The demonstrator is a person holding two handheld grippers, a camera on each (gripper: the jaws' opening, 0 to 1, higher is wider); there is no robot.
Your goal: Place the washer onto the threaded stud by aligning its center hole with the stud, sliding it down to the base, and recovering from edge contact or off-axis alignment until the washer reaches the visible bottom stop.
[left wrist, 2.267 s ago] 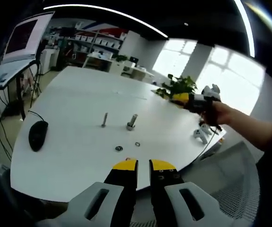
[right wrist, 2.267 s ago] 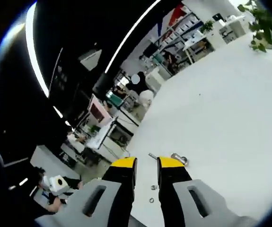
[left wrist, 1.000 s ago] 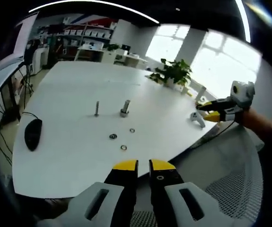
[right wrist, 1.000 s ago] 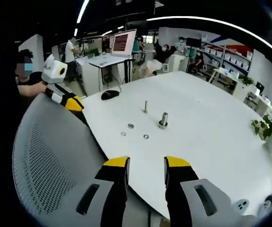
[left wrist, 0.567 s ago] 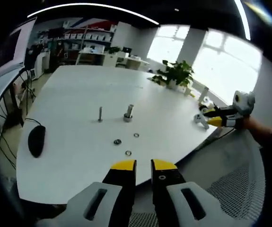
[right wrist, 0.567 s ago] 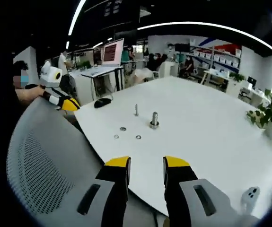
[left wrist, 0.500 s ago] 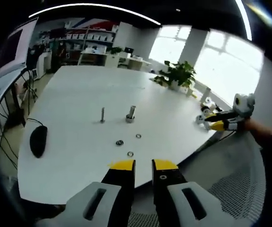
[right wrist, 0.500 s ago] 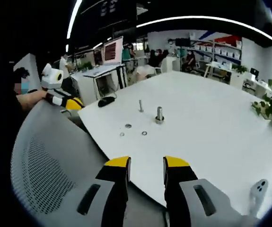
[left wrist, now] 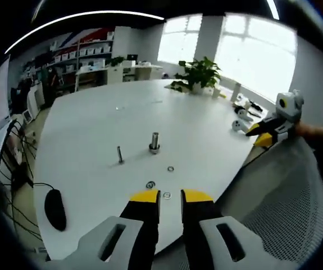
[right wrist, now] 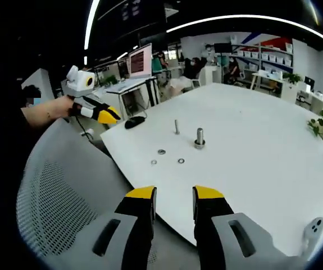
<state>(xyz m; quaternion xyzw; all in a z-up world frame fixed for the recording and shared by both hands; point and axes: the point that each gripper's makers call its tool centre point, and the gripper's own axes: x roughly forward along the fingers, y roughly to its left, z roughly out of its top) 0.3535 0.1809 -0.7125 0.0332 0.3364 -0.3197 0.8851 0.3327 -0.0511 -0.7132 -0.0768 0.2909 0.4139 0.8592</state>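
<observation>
White tabletop [left wrist: 94,129] carries everything that matters. 3 small washers lie flat on it in the left gripper view: one [left wrist: 171,168] at about 12 o'clock from the left gripper [left wrist: 167,197], one [left wrist: 150,184] at 11 o'clock, and one [left wrist: 167,195] just off the tips. Which is the washer meant for the task I cannot tell at this size.

Beyond them, still near 12 o'clock, the thick threaded stud [left wrist: 154,140] stands upright, its axis vertical, with a thinner bolt [left wrist: 119,153] at 11 o'clock and a computer mouse [left wrist: 54,208] at 9 o'clock.

Both tools hang off the table edge, over a mesh chair [right wrist: 54,214]. The left gripper's jaws are slightly parted and hold nothing; the right gripper [right wrist: 173,194] is spread wider, also holding nothing. In my judgement the left is nearer the washers, so the pickup falls to it.
</observation>
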